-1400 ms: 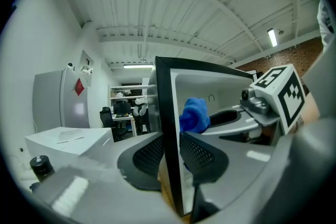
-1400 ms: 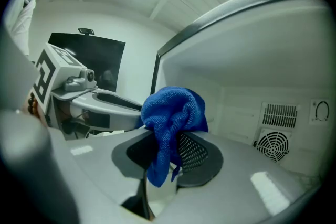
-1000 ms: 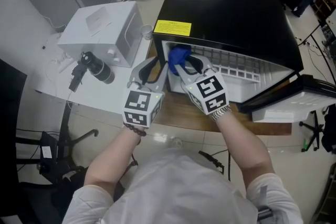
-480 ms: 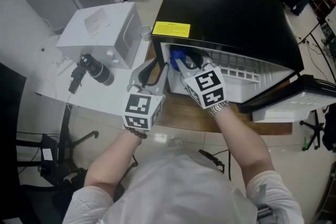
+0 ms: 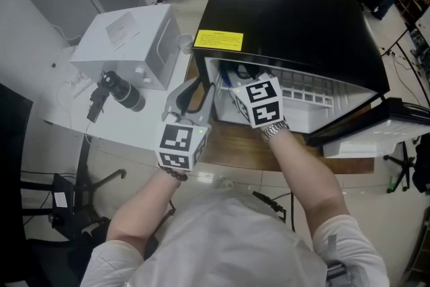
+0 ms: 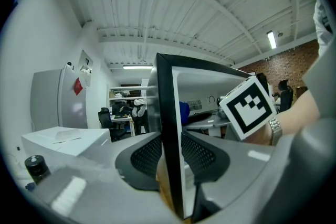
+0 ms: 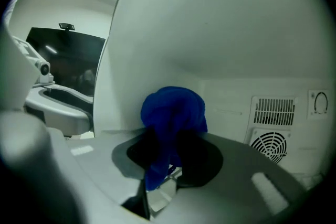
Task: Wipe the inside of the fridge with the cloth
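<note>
One glossy black fridge [image 5: 295, 17] stands open on a wooden top, its lining smooth, white and moulded, with one white wire shelf [image 5: 302, 92] inside and one yellow label [image 5: 218, 40] on its outer skin. The left gripper [image 5: 193, 96] is clamped on the fridge's thin, black-edged side wall [image 6: 169, 128], one mesh-textured pad on each face. The right gripper [image 5: 243, 85] reaches inside the fridge and pinches one soft, crumpled blue cloth [image 7: 173, 113], bunched into a rounded wad that bulges past the jaw tips close to the white inner wall. Two vents mark the back panel: a slotted vent [image 7: 273, 111] and a round fan grille [image 7: 269, 145].
</note>
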Demonstrator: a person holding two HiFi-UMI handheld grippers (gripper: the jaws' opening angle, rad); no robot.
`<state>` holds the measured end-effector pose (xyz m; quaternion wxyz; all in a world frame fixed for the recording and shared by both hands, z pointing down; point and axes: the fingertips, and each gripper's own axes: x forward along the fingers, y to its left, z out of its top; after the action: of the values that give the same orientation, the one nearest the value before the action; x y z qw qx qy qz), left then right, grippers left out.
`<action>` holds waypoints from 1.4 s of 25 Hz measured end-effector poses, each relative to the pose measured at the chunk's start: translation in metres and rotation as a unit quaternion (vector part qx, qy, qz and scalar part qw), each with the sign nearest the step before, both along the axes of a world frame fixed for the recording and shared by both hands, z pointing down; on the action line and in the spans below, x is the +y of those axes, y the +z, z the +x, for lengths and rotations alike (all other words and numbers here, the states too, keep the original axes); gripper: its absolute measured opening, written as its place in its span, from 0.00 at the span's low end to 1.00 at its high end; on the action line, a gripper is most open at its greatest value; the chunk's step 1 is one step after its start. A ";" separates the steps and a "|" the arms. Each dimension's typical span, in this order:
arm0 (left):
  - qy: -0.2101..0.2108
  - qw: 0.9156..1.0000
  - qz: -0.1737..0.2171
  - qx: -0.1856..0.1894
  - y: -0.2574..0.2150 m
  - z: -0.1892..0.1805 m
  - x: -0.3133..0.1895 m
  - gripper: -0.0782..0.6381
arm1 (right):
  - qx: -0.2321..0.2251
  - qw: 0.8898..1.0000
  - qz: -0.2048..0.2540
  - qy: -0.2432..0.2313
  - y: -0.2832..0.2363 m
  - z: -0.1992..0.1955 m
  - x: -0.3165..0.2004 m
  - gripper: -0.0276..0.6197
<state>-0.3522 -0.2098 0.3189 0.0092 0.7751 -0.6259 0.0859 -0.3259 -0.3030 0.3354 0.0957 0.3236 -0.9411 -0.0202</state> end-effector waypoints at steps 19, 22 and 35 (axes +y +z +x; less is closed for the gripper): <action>0.003 1.000 0.000 -0.009 0.000 0.000 0.000 0.26 | -0.011 0.996 -0.023 0.087 0.008 -0.002 -0.051 0.20; 0.002 1.000 -0.002 -0.009 0.000 0.001 0.000 0.26 | -0.012 0.994 -0.028 0.103 0.011 0.002 -0.059 0.20; 0.001 1.000 0.002 -0.007 0.000 0.000 0.000 0.26 | -0.015 0.987 -0.046 0.150 0.012 0.024 -0.079 0.20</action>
<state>-0.3519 -0.2097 0.3186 0.0036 0.7749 -0.6256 0.0902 -0.3020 -0.3818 0.3471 0.0979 0.4567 -0.8832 0.0425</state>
